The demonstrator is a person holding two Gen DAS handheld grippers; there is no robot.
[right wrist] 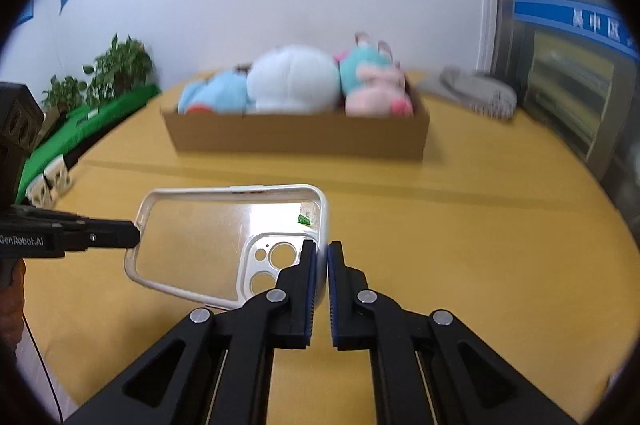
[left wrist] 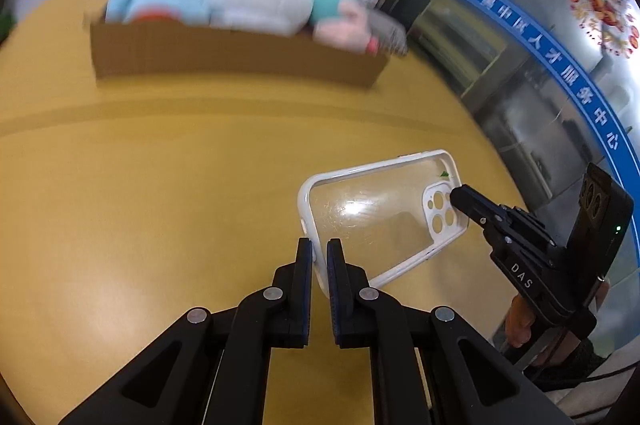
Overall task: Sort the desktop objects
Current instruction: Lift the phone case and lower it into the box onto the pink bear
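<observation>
A clear phone case (left wrist: 372, 213) with a white rim is held above the yellow table (left wrist: 140, 185) between both grippers. My left gripper (left wrist: 319, 257) is shut on the case's plain short end. My right gripper (right wrist: 322, 261) is shut on the rim at the camera-cutout end (right wrist: 276, 261). The right gripper shows in the left wrist view (left wrist: 460, 195), the left gripper in the right wrist view (right wrist: 134, 233). A cardboard box (right wrist: 296, 137) full of plush toys (right wrist: 294, 81) stands at the back of the table.
A grey cloth (right wrist: 476, 93) lies at the back right by a glass door (right wrist: 568, 97). Green plants (right wrist: 108, 73) and a green strip (right wrist: 88, 129) are at the left edge. A white wall is behind the table.
</observation>
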